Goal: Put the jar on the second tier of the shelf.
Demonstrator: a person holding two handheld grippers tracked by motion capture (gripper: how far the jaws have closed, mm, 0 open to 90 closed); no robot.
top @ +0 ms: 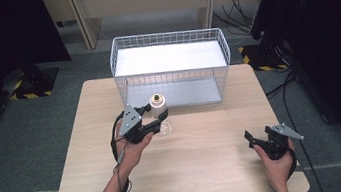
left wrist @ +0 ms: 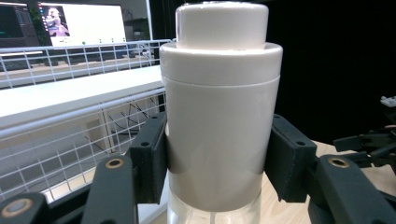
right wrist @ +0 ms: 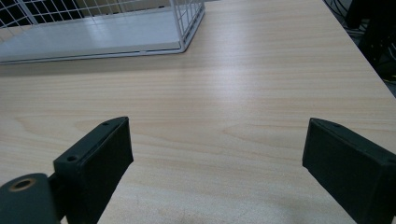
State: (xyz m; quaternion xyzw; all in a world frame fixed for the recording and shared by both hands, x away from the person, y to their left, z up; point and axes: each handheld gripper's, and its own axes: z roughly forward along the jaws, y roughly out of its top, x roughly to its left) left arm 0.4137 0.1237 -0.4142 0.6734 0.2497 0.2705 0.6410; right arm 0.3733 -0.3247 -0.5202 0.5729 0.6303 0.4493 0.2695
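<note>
A white bottle with a clear lower part stands upright just in front of the wire rack. My left gripper is shut on it; in the left gripper view both black pads press the white body of the bottle from either side, and my left gripper holds it level. At the table's front right my right gripper is open, and in the right gripper view my right gripper has only bare wood between its jaws.
The white wire rack with a flat white shelf stands at the back middle of the wooden table. Dark curtains hang on both sides, and cables lie on the floor at the right.
</note>
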